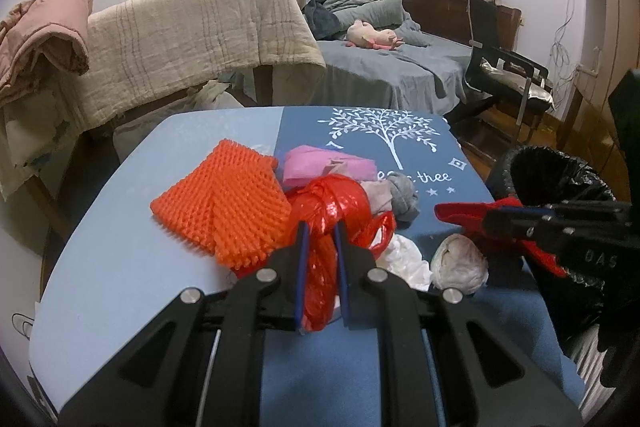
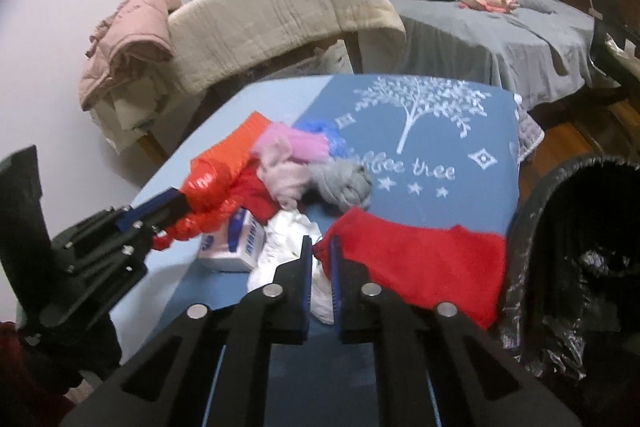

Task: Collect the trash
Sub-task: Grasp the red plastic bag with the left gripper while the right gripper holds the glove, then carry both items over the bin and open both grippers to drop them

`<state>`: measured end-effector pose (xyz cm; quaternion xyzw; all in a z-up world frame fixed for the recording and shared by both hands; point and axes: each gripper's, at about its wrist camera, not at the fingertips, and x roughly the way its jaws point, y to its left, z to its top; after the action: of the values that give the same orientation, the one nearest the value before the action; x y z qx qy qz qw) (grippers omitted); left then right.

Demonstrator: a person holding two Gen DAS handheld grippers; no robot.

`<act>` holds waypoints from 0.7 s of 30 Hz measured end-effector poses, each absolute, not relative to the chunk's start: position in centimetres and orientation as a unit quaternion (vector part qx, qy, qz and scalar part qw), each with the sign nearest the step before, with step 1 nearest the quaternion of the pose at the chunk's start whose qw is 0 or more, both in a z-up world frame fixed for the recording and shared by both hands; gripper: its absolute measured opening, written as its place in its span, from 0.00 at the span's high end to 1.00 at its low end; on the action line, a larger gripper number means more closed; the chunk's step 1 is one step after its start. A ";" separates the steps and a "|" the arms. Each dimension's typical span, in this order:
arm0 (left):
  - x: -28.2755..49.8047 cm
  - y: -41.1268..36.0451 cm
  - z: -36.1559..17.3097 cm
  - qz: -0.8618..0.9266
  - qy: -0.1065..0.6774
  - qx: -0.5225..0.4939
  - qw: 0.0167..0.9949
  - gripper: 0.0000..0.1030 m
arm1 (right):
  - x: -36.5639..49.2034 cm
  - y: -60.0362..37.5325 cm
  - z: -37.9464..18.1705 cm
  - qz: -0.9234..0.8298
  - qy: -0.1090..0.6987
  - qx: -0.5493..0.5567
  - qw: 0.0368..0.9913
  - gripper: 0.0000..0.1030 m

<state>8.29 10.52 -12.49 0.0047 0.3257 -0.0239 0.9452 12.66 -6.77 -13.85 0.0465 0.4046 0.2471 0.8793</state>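
Note:
A pile of trash lies on the blue table (image 1: 120, 267). My left gripper (image 1: 320, 231) is shut on a red plastic bag (image 1: 328, 211); it also shows in the right wrist view (image 2: 180, 197). My right gripper (image 2: 322, 247) is shut on the corner of a red cloth (image 2: 420, 267) and holds it near the black-lined bin (image 2: 580, 247); the cloth shows in the left wrist view (image 1: 464, 215). An orange foam net (image 1: 224, 207), pink paper (image 1: 316, 167), a grey cloth (image 1: 404, 195) and a white crumpled wad (image 1: 460, 263) lie in the pile.
The bin (image 1: 560, 187) stands at the table's right edge. A white tissue pack (image 2: 236, 243) and white plastic (image 2: 288, 247) lie near the grippers. A draped sofa (image 1: 200, 39), a bed (image 1: 400, 67) and a black chair (image 1: 504, 67) stand behind the table.

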 end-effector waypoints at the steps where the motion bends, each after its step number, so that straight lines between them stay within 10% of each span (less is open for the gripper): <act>1: 8.3 10.5 -12.3 -0.024 0.325 0.005 0.945 0.88 | 12.7 -6.8 -13.3 0.250 0.399 0.051 0.881 0.93; 21: 9.3 9.3 -4.8 -0.038 0.273 -0.003 0.961 0.88 | 12.8 -9.9 -1.9 0.265 0.296 0.091 0.913 0.94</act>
<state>9.27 9.29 -4.76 -0.0030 0.2730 -0.0384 0.9612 12.78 -9.93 -1.90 0.0909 0.2962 0.2647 0.9132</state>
